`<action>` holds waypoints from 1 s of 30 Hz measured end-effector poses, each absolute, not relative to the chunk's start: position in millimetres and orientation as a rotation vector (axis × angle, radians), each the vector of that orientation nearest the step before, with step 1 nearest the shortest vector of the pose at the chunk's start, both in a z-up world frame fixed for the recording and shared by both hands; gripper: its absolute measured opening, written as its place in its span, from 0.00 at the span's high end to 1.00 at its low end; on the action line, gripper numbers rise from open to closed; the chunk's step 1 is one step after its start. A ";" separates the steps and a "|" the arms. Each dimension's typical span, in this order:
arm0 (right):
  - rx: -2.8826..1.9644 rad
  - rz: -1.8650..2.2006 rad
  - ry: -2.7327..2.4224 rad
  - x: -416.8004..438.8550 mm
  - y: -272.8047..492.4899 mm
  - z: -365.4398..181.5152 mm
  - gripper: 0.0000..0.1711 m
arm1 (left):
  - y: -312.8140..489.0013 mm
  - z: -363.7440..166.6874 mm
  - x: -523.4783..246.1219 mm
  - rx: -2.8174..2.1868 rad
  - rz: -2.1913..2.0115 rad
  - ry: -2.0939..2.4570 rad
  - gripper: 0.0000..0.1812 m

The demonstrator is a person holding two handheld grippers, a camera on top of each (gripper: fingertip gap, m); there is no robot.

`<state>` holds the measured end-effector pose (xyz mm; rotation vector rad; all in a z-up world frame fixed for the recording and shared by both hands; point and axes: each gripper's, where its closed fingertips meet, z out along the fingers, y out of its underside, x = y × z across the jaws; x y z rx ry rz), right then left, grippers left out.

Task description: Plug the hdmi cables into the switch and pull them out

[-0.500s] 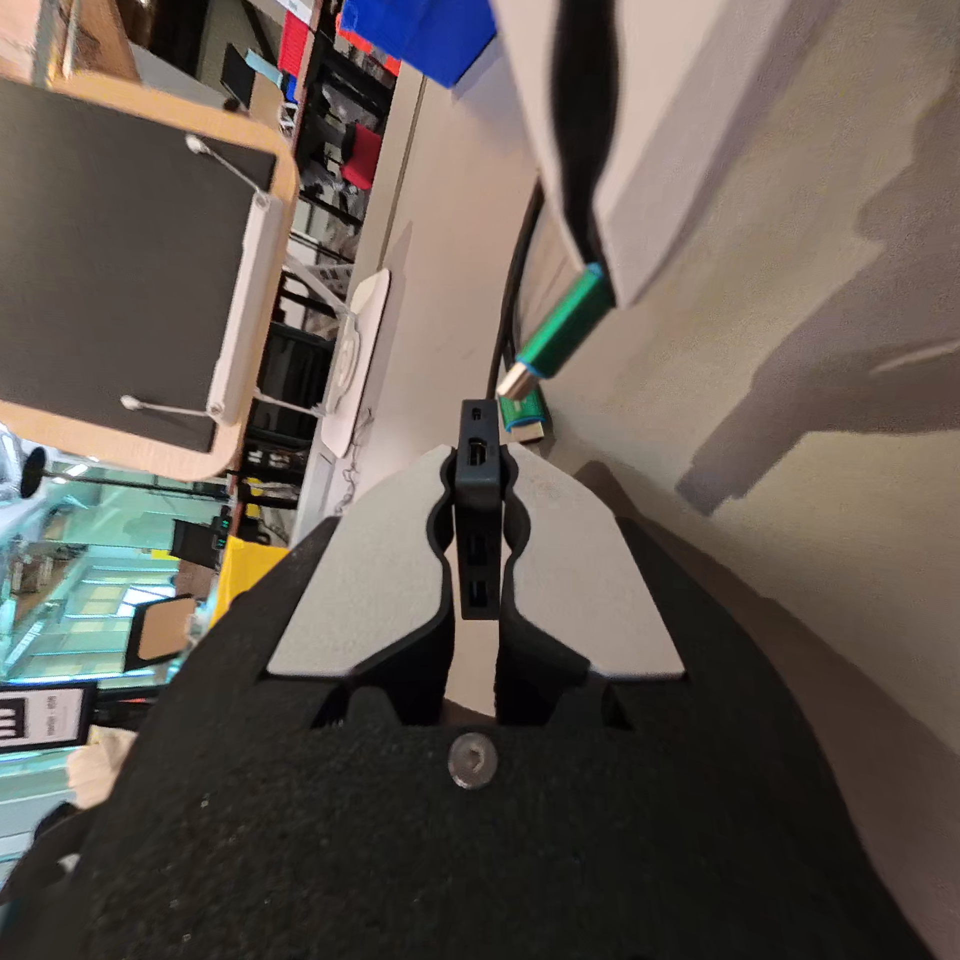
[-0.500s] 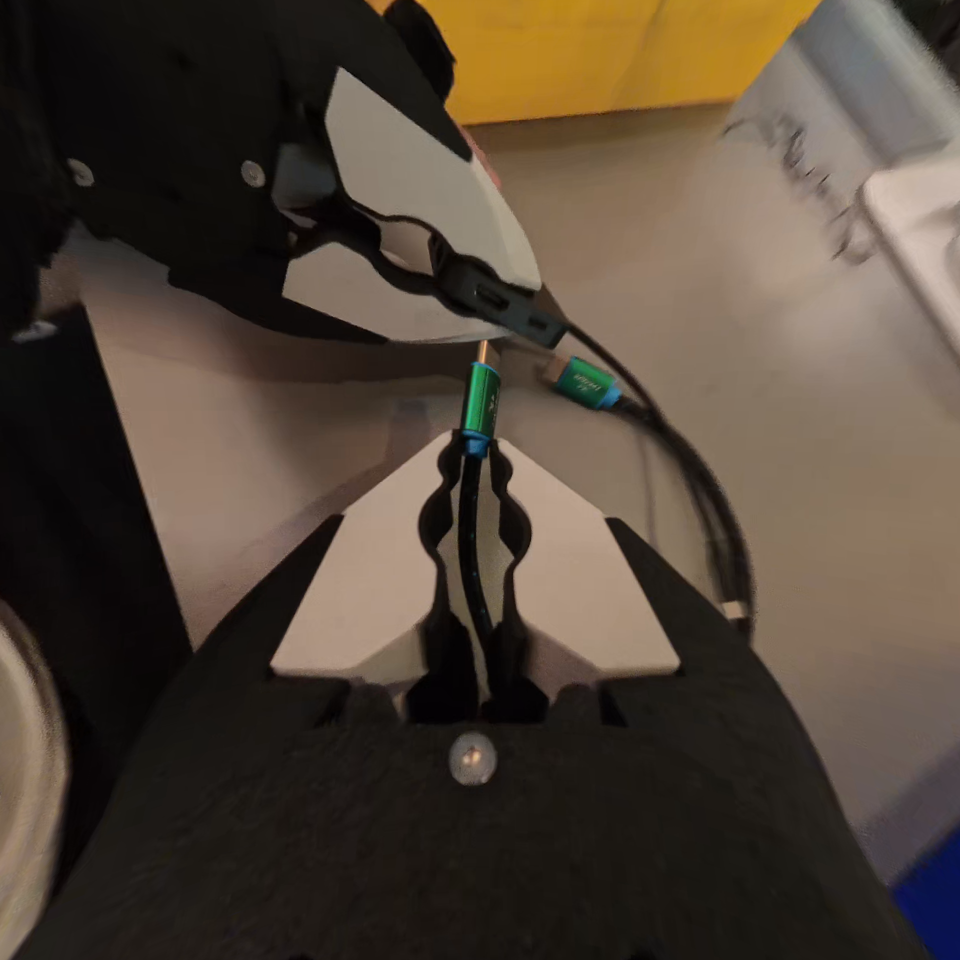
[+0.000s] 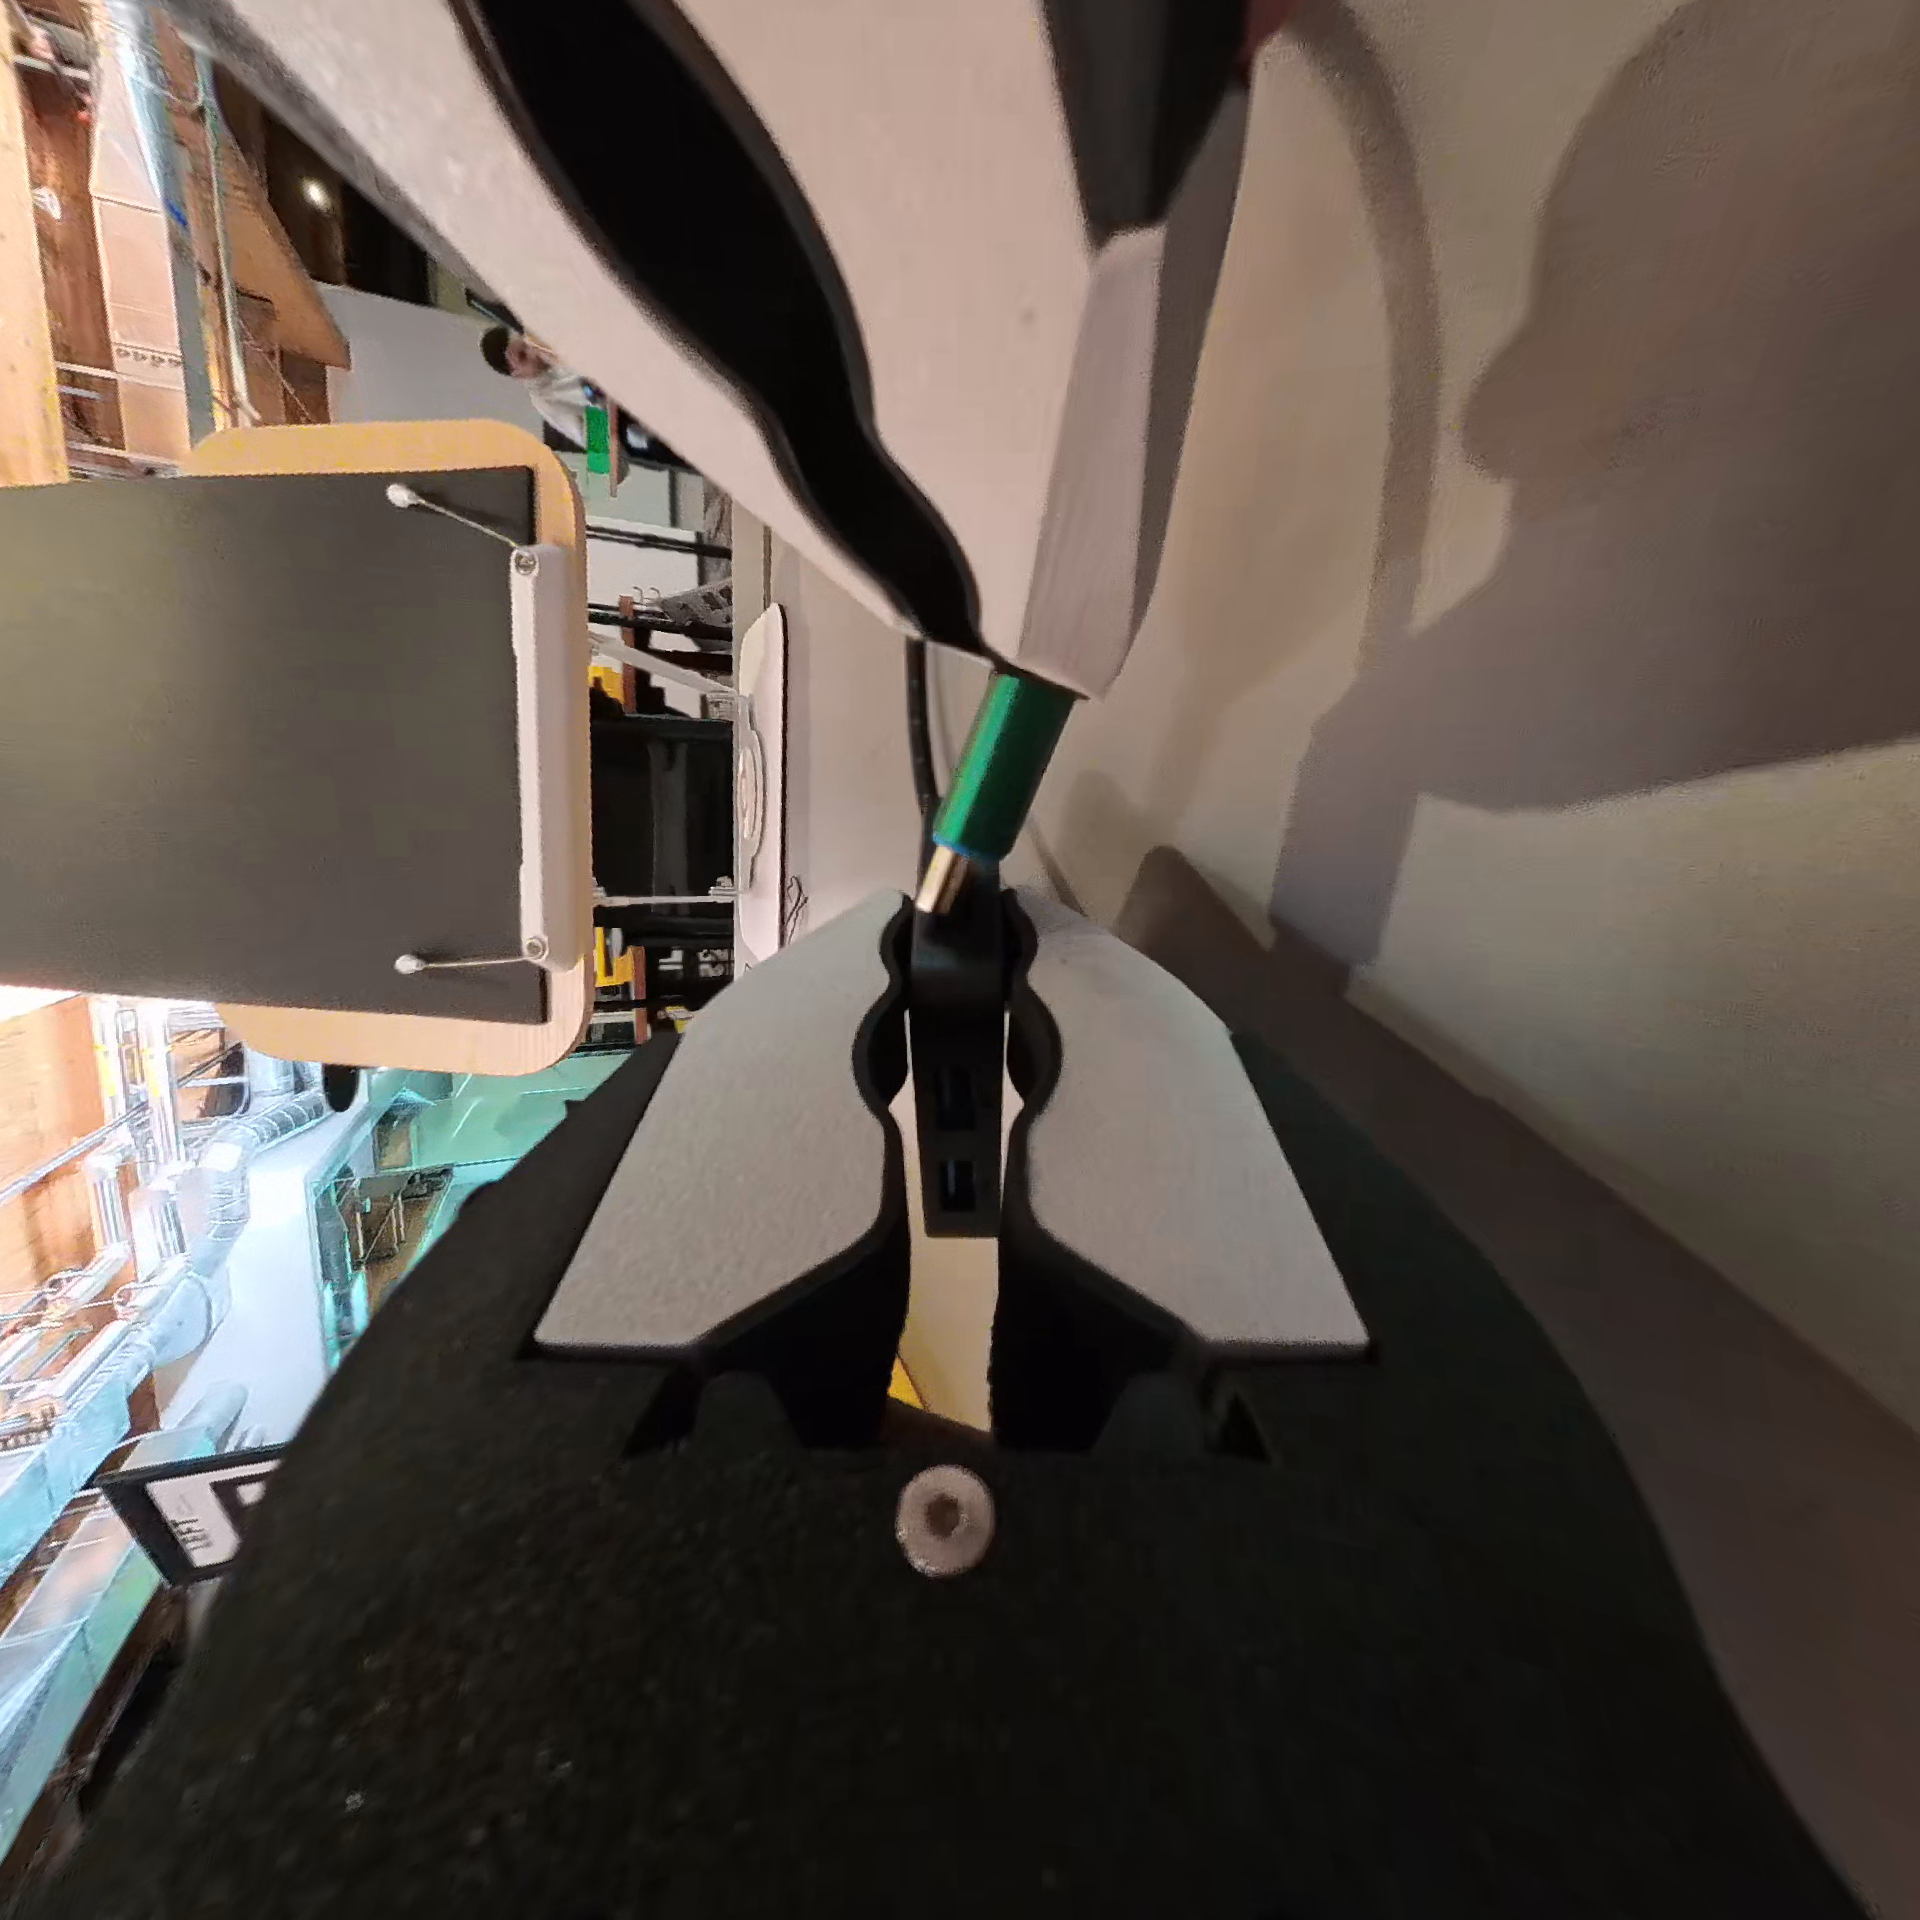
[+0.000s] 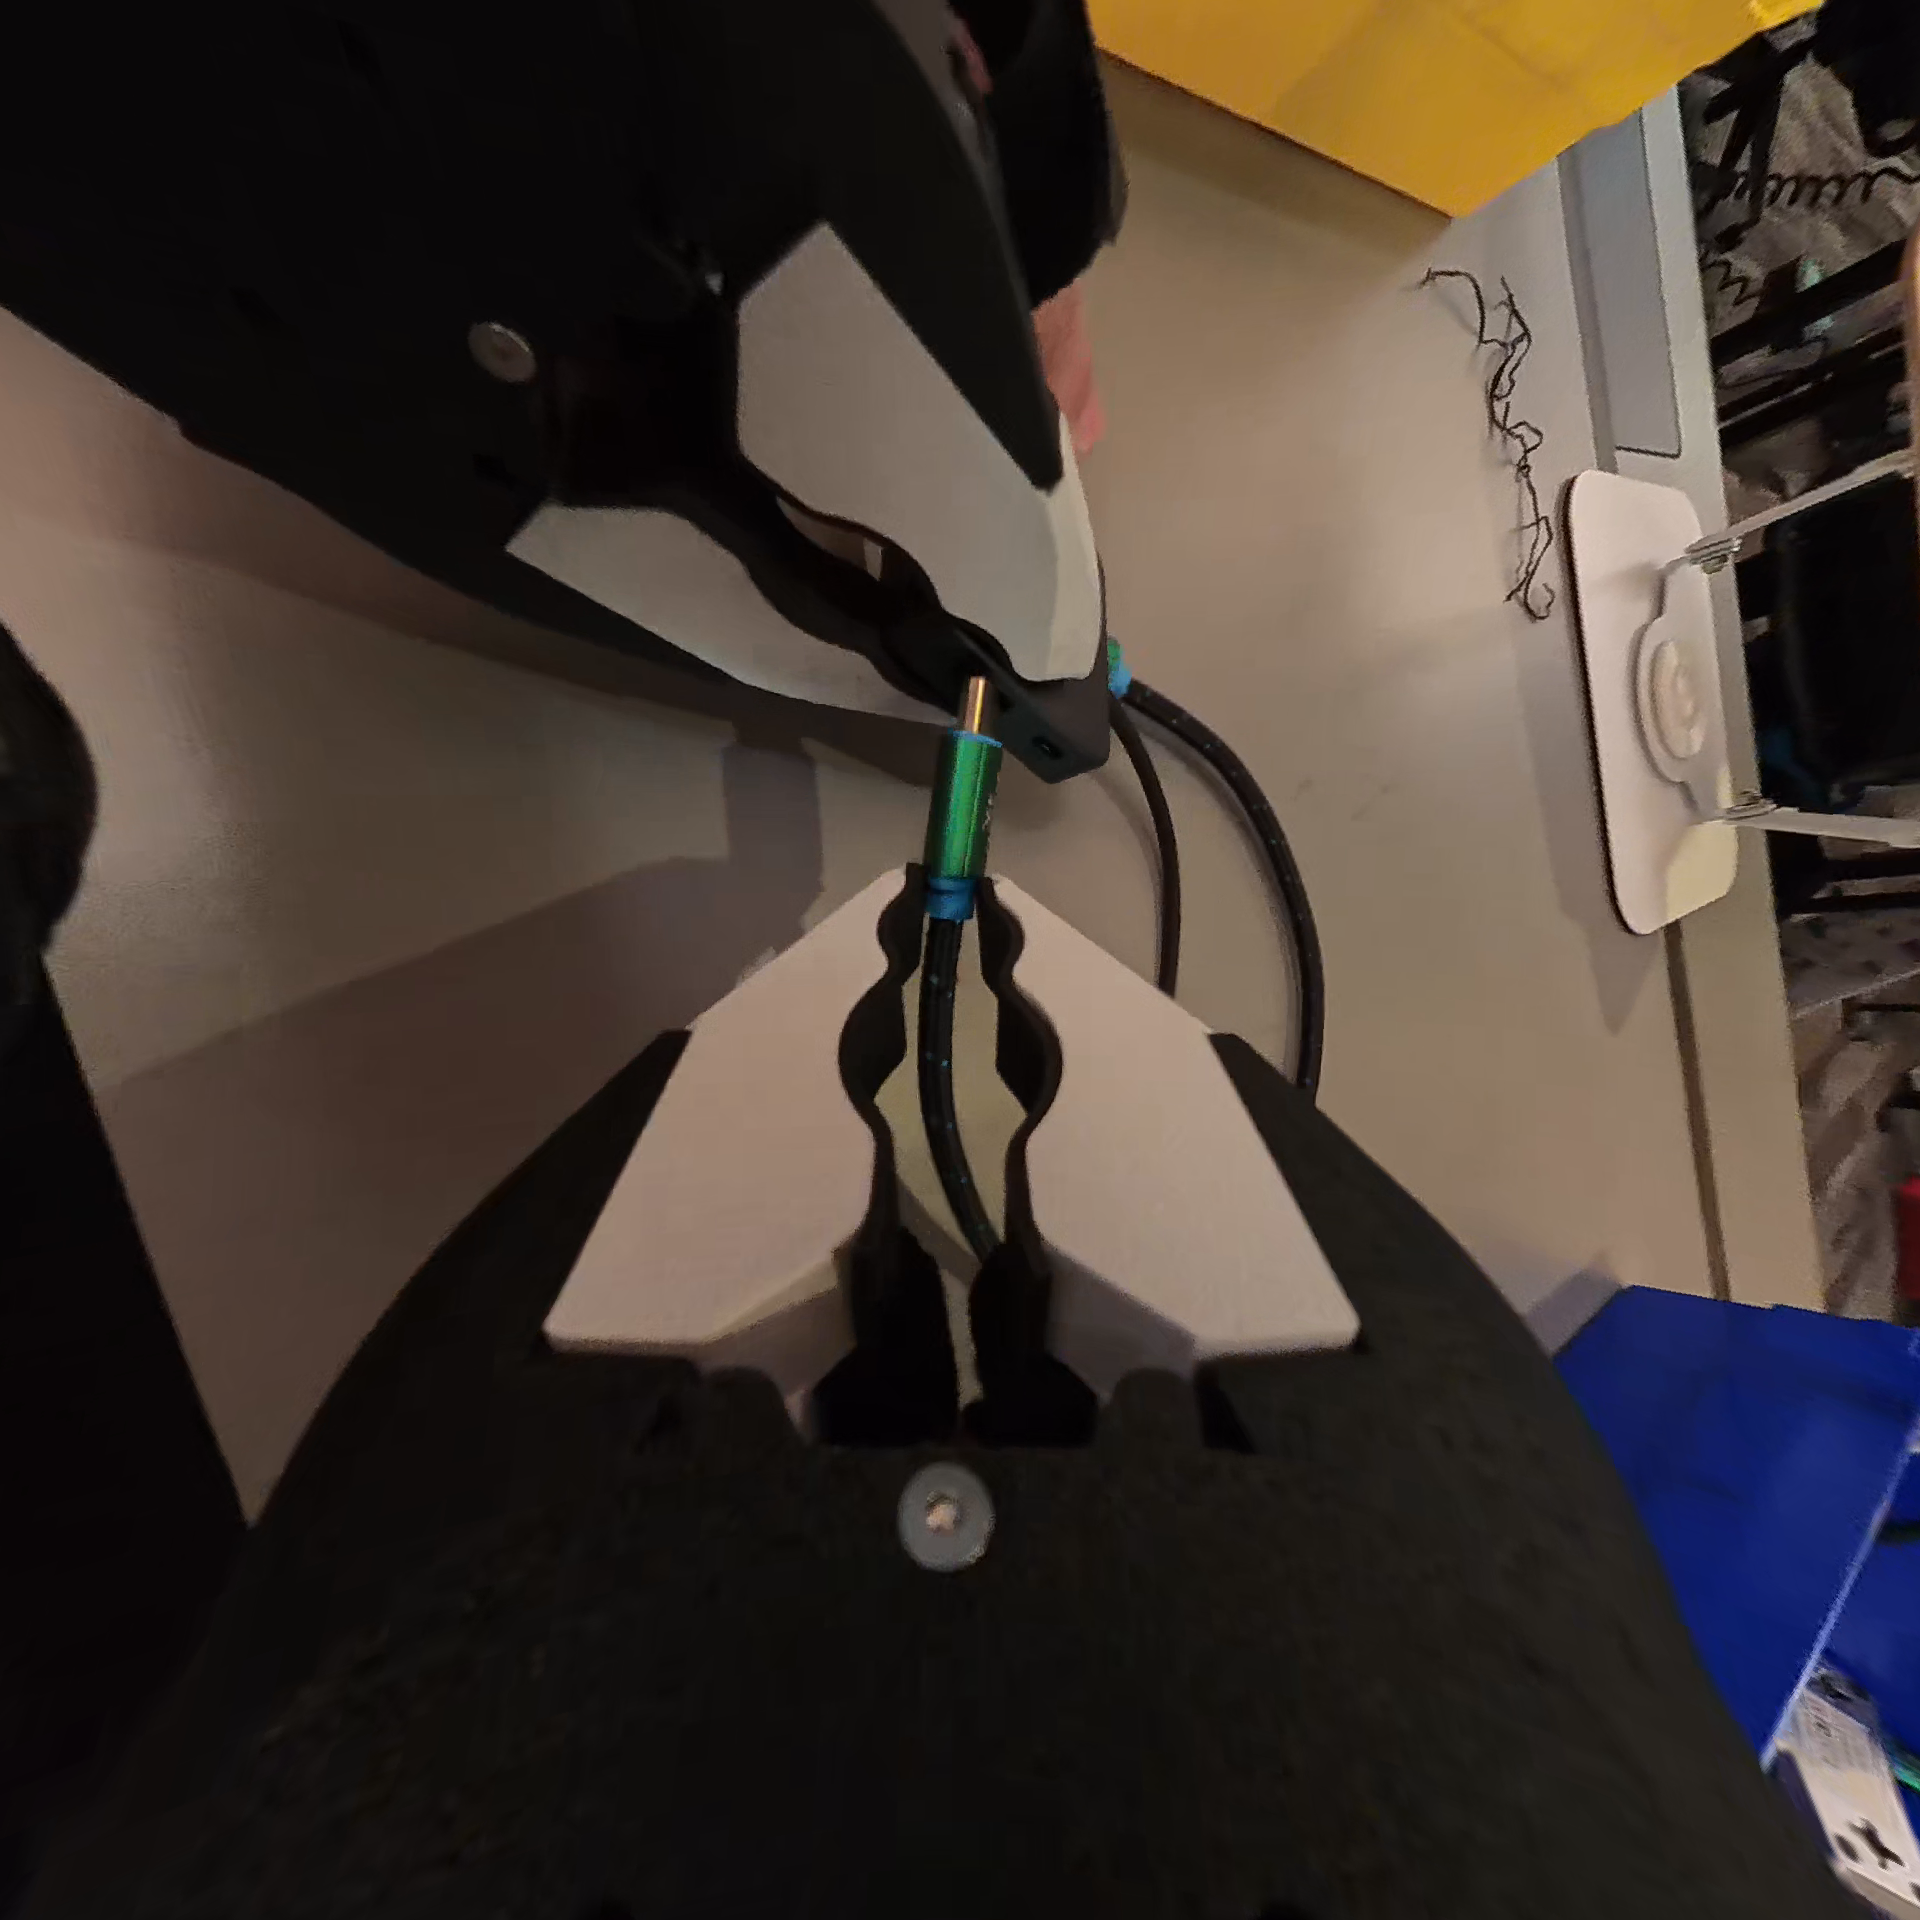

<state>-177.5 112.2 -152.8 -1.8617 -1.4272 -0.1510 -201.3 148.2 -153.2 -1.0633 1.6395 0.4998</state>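
Green anodised metal sleeve of the HDMI plug (image 4: 964, 800), with its bare silver tip, stands at the mouth of a port on the small black plastic switch box (image 3: 954, 1081); in both views the tip meets the box's edge, but whether it has entered the port cannot be told. Judgement: the first insertion is at the alignment stage and not yet seated.

A second green-sleeved plug (image 4: 1117, 665) shows just behind the switch box, its black braided cable (image 4: 1273, 862) looping away over the beige tabletop (image 4: 1351, 675); whether it is plugged in is hidden. Outstanding, as far as shown: seating the plugs, then withdrawing them.

The right gripper (image 4: 961, 899) is closed narrowly on the braided cable immediately behind the plug's blue collar, the cable running back between its grey fingers. The left gripper (image 3: 956, 925) is clamped on the switch box, held edgewise between its pads and clear of the tabletop, ports facing the camera.

A white stand base (image 4: 1652, 707) lies well apart.
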 end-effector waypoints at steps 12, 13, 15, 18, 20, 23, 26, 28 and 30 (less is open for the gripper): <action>-2.262 0.976 -0.950 -180.8 91.9 -173.1 0.66 | 163.5 -154.0 -233.2 -1.197 0.403 1.583 0.92; -2.254 1.002 -0.913 -177.4 96.3 -170.9 0.66 | 165.8 -153.1 -236.8 -1.222 0.386 1.566 0.92; -2.197 0.991 -0.965 -173.1 95.6 -161.9 0.68 | 169.1 -151.5 -241.1 -1.256 0.355 1.536 0.92; -2.088 0.661 -1.171 -159.7 98.4 -161.5 0.76 | 169.9 -150.1 -242.0 -1.267 0.335 1.518 0.92; -2.037 0.440 -1.288 -152.3 101.6 -171.5 0.81 | 168.7 -151.3 -240.0 -1.268 0.327 1.522 0.92; -1.996 0.324 -1.323 -146.9 100.6 -179.4 0.86 | 168.0 -151.5 -238.9 -1.260 0.333 1.529 0.92; -2.088 0.508 -1.207 -144.3 87.1 -174.4 0.86 | 168.1 -150.1 -239.6 -1.270 0.319 1.517 0.92; -2.165 0.589 -1.179 -141.2 81.9 -180.7 0.78 | 167.8 -150.8 -238.5 -1.274 0.305 1.517 0.93; -2.081 0.492 -1.233 -140.8 89.4 -184.3 0.78 | 168.0 -151.2 -236.7 -1.266 0.303 1.521 0.92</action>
